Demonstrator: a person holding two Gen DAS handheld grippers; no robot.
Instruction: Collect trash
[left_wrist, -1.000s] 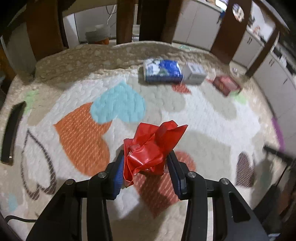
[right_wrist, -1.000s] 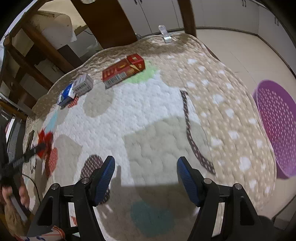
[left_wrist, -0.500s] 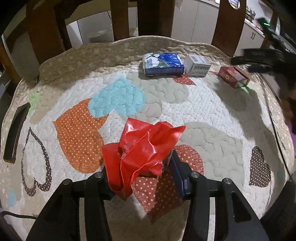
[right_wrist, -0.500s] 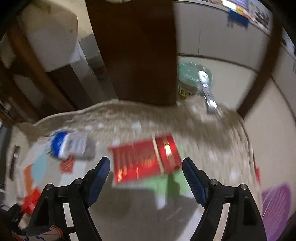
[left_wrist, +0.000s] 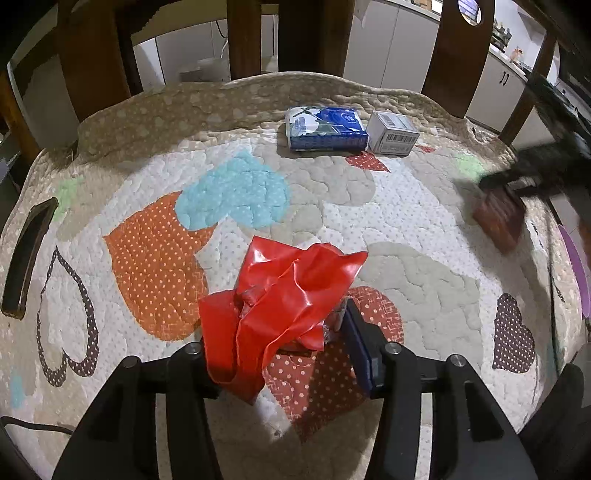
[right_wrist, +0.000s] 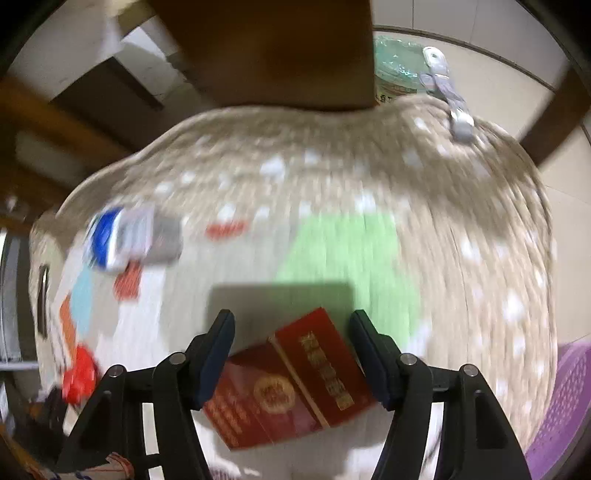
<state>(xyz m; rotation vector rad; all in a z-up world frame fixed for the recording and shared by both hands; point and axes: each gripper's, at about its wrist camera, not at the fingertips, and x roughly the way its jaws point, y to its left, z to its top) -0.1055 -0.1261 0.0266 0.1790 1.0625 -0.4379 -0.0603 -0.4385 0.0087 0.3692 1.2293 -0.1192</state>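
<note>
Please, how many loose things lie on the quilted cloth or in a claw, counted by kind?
Crumpled red plastic wrappers: 1
Cardboard boxes: 2, one dark red, one small white
Blue-and-white tissue packs: 1
Total: 4

- wrapper: glossy red, between left gripper's fingers
- box: dark red, gold print
- quilt: white/beige, polka-dot hearts
- tissue pack: blue, white
- basket: purple, dotted

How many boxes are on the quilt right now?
2. A white box sits at the far edge beside the blue tissue pack. A red box lies between the right gripper fingers. Nothing else boxlike shows; the motion blur could hide more.
</note>
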